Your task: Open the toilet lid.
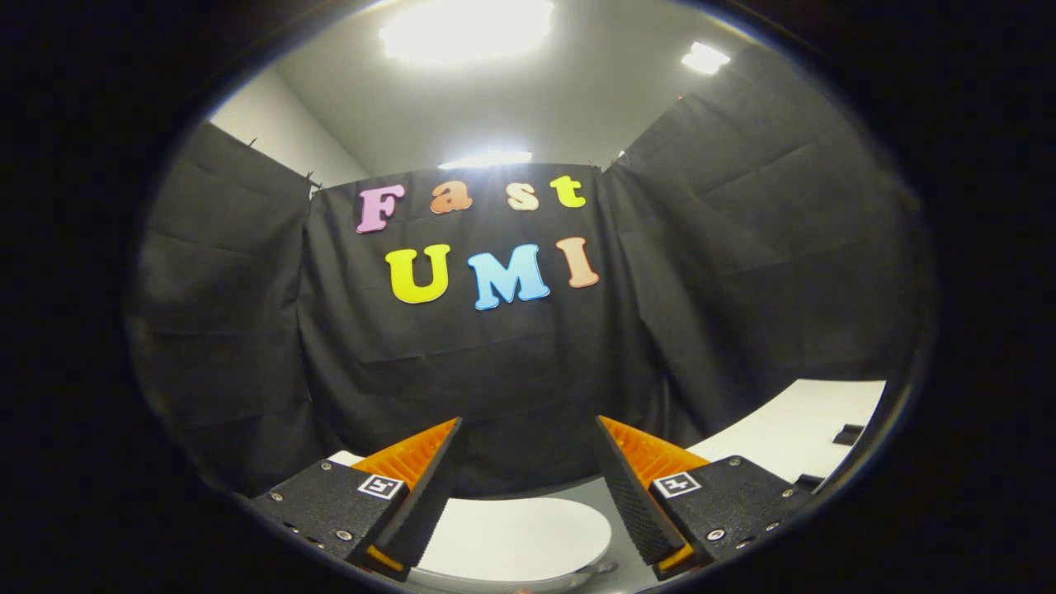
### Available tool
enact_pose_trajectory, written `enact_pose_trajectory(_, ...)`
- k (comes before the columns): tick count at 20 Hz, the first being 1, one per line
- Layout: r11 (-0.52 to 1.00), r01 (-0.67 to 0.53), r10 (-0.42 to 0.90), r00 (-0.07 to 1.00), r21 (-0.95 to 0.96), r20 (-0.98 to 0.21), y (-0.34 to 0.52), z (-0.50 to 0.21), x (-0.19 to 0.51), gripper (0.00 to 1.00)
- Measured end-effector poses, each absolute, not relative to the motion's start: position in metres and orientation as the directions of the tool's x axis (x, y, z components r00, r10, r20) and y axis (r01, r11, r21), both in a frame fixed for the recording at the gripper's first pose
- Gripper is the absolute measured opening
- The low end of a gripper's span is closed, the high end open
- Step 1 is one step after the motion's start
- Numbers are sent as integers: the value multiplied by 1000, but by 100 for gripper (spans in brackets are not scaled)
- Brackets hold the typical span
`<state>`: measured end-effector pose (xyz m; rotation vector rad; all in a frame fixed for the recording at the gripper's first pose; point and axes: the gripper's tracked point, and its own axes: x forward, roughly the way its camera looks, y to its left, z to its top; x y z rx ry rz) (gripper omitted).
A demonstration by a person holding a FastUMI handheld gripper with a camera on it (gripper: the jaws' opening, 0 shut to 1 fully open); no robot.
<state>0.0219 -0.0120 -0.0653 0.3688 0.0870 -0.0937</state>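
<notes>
The white toilet lid [516, 540] lies flat and closed, low between my two fingers and partly under them. My gripper [528, 433] hovers above it, tilted up toward the black cloth wall. Its fingers [421, 495] stand wide apart with nothing between them, and they do not touch the lid. The lid's near part is hidden below the fingers.
A white surface [813, 425] runs along the right, beyond the right finger, with a small dark object [848, 433] on it. Black cloth walls [511, 371] close in the front and both sides. A grey floor strip [577, 488] shows behind the lid.
</notes>
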Motion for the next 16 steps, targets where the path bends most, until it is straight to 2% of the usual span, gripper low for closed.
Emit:
enact_pose_trajectory(7,893,165,-73,971,418,-227,-19,-127,30,96)
enact_pose_trajectory(10,858,225,-76,945,462,-320,-25,-164,30,96)
enact_pose_trajectory(16,799,286,-54,910,529,-411,-26,-217,31,96)
